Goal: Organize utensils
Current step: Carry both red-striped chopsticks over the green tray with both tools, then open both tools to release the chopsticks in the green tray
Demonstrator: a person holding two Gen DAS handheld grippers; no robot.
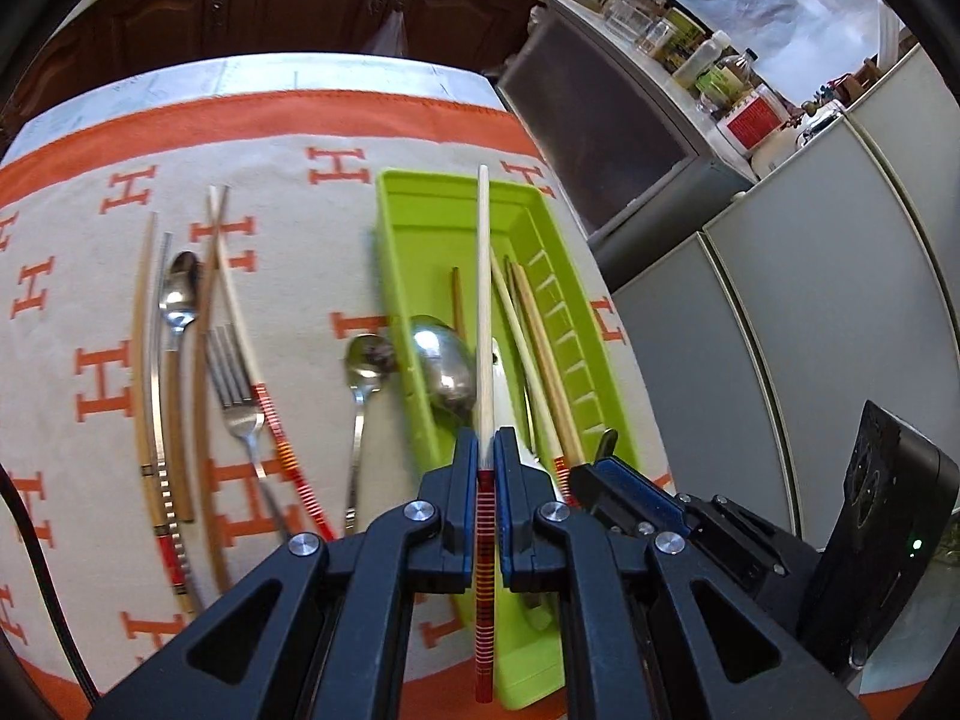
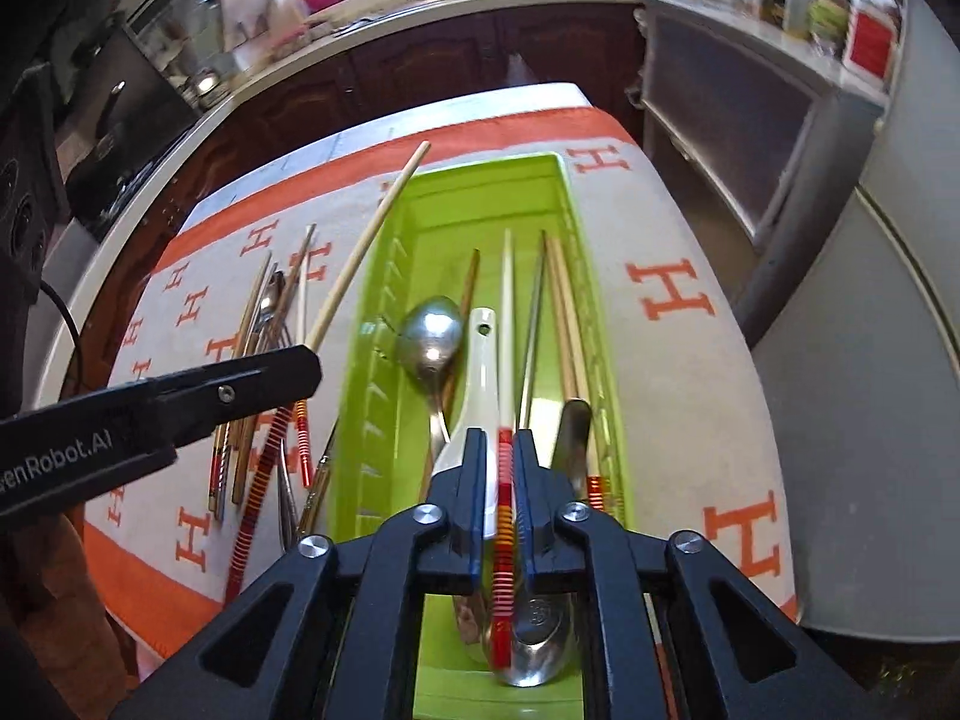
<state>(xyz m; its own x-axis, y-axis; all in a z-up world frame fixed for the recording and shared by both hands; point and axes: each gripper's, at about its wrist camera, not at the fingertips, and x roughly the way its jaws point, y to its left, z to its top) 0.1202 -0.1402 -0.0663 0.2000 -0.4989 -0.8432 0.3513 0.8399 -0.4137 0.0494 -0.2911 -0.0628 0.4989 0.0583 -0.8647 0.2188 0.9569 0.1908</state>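
My left gripper (image 1: 485,450) is shut on a pale chopstick (image 1: 483,300) with a red striped end, held over the green tray (image 1: 414,228). My right gripper (image 2: 499,456) is shut on a white chopstick (image 2: 507,300) with an orange and red striped end, low inside the green tray (image 2: 480,192). The tray holds a metal spoon (image 2: 429,336), a white ceramic spoon (image 2: 480,360) and several chopsticks (image 2: 567,324). On the cloth left of the tray lie a fork (image 1: 231,372), two spoons (image 1: 180,294) and several chopsticks (image 1: 144,330).
The table has an orange and white H-pattern cloth (image 1: 90,276). Grey cabinets (image 1: 780,312) stand to the right, wooden cupboards (image 1: 240,6) behind. The left gripper's body (image 2: 150,414) reaches in over the loose utensils in the right wrist view.
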